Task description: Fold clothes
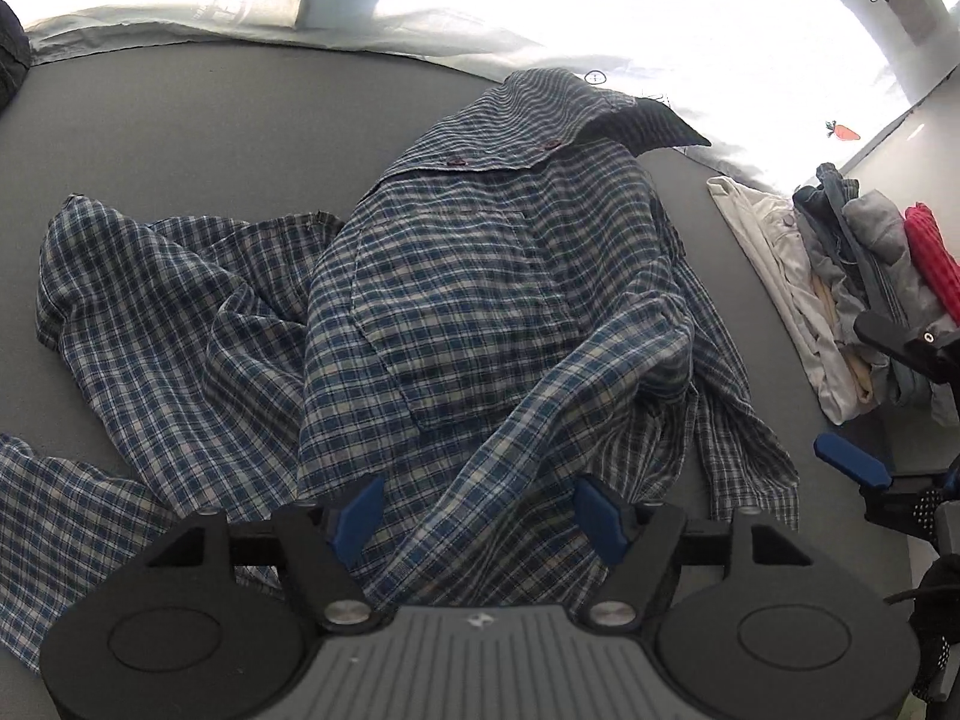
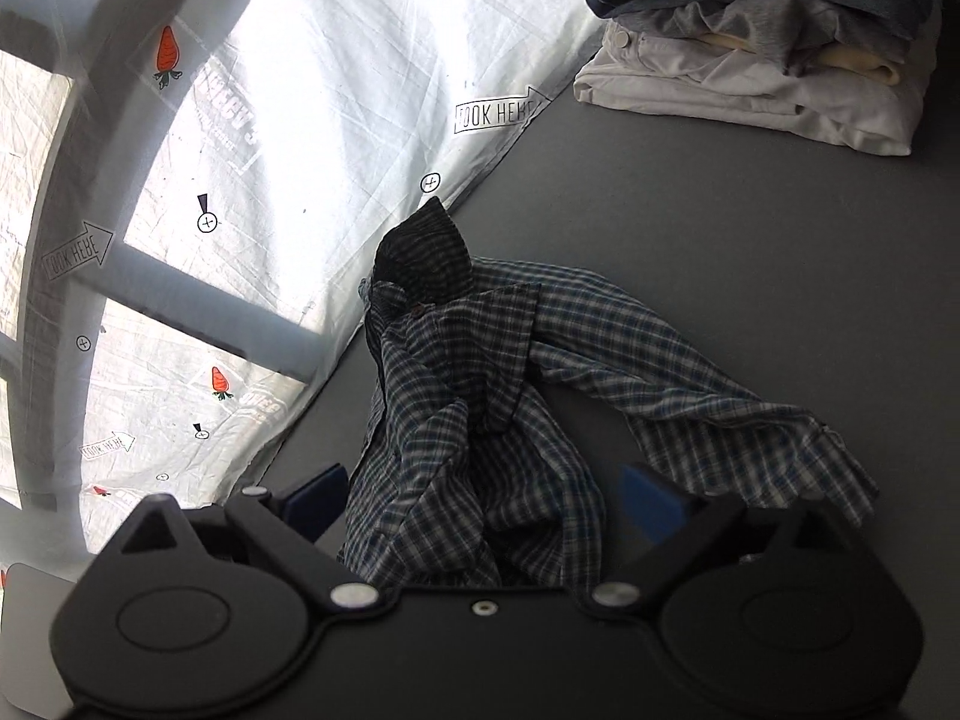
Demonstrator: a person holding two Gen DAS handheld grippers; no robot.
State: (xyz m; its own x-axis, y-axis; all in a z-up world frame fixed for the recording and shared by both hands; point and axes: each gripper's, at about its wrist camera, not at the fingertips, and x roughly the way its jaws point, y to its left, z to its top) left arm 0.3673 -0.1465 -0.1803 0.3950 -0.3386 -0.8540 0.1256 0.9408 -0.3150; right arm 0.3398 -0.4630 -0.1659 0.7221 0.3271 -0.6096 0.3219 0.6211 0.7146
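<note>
Blue-and-white plaid cotton shirt (image 1: 492, 300) lies crumpled on the grey worktop (image 1: 180, 138), long axis running away from your left claw (image 1: 477, 519), collar at the far end. Both claws released, holding nothing. Left claw hangs over the near hem; right claw (image 2: 486, 504) beside the sleeve. Left is nearer.

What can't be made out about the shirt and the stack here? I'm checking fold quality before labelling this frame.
- Blue-and-white plaid cotton shirt: its near hem is hidden behind the left tool in the left wrist view and behind the right tool in the right wrist view.
- Stack of folded clothes: its top is cut off by the frame edge in the right wrist view.
- Print on the white sheet: washed out by glare in the left wrist view.
</note>
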